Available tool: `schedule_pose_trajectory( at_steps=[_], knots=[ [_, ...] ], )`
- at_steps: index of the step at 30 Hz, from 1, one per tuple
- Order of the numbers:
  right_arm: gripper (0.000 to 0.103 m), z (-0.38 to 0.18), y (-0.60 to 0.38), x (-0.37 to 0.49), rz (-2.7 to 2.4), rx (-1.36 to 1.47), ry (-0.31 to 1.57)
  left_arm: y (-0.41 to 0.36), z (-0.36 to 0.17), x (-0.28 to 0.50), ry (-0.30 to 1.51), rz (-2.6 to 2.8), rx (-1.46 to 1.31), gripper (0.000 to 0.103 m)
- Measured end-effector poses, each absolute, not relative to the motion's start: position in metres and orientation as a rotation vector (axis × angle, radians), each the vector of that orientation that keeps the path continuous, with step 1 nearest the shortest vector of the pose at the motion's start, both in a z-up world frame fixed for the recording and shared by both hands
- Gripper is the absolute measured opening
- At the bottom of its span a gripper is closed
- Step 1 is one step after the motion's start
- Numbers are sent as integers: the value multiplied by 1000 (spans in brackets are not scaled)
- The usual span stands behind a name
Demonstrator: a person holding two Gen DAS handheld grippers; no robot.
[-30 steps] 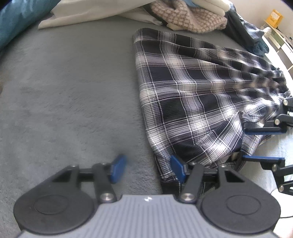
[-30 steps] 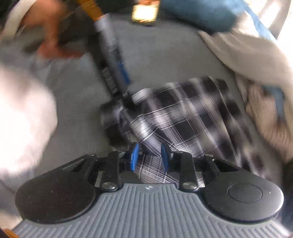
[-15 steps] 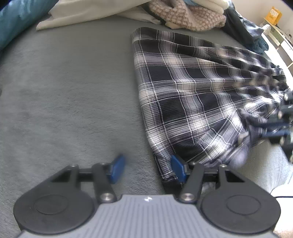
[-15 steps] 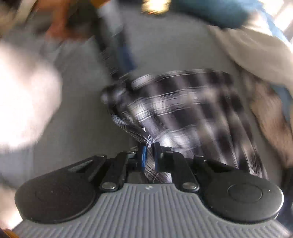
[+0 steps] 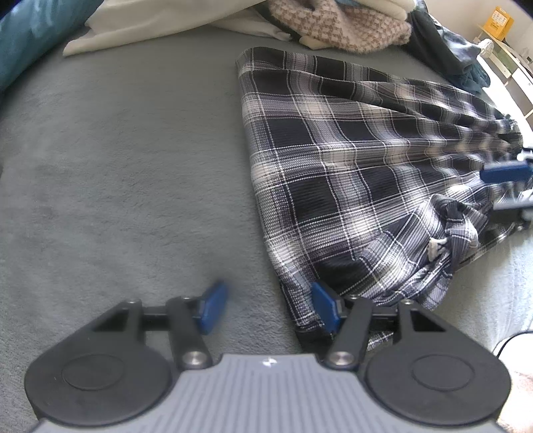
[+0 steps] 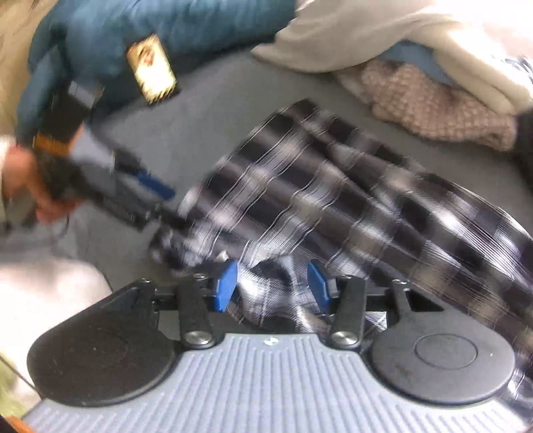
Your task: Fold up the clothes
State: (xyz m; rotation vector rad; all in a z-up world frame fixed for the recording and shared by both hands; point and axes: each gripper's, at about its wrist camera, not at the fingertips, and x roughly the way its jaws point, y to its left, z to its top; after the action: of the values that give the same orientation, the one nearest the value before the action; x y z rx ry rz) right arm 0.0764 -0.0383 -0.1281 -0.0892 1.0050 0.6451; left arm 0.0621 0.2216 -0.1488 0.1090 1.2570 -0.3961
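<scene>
A black-and-white plaid shirt (image 5: 349, 173) lies on a grey blanket (image 5: 126, 173), partly folded, with a bunched collar part at its right. My left gripper (image 5: 266, 308) is open and low on the blanket; its right finger rests at the shirt's near corner. My right gripper (image 6: 271, 288) is open with plaid cloth (image 6: 333, 200) lying between its jaws; the view is blurred. The right gripper's blue fingers (image 5: 504, 171) show at the right edge of the left wrist view. The left gripper (image 6: 146, 190) shows in the right wrist view, held by a hand.
A pile of other clothes lies at the back: a white garment (image 5: 160, 30), a beige knit (image 5: 336, 26) and dark clothes (image 5: 449, 43). A teal cushion (image 5: 30, 36) is at the far left. White furniture (image 5: 506, 76) stands at the right.
My right gripper shut on the plaid cloth half a second ago and has now opened; it has also swung, and the shirt's right side shifted. The left gripper stayed open and still.
</scene>
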Motion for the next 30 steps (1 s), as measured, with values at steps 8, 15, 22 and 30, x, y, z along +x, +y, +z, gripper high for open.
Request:
schedule_pose_trajectory(
  at_steps=[8,15,22,30],
  knots=[
    [33,-145,-25,86,680,-194,1022,235,-141,57,1234,-387,119,61],
    [2,-154,-50,93,671,106,1052,252,-126,50,1180,-361,125,61],
    [2,-166,-107,91,546,510,1022,270,-92,-11,981,-488,224,61],
    [2,-180,-118,93,505,672,1021,181,-97,-39,929,-660,442,44]
  ],
)
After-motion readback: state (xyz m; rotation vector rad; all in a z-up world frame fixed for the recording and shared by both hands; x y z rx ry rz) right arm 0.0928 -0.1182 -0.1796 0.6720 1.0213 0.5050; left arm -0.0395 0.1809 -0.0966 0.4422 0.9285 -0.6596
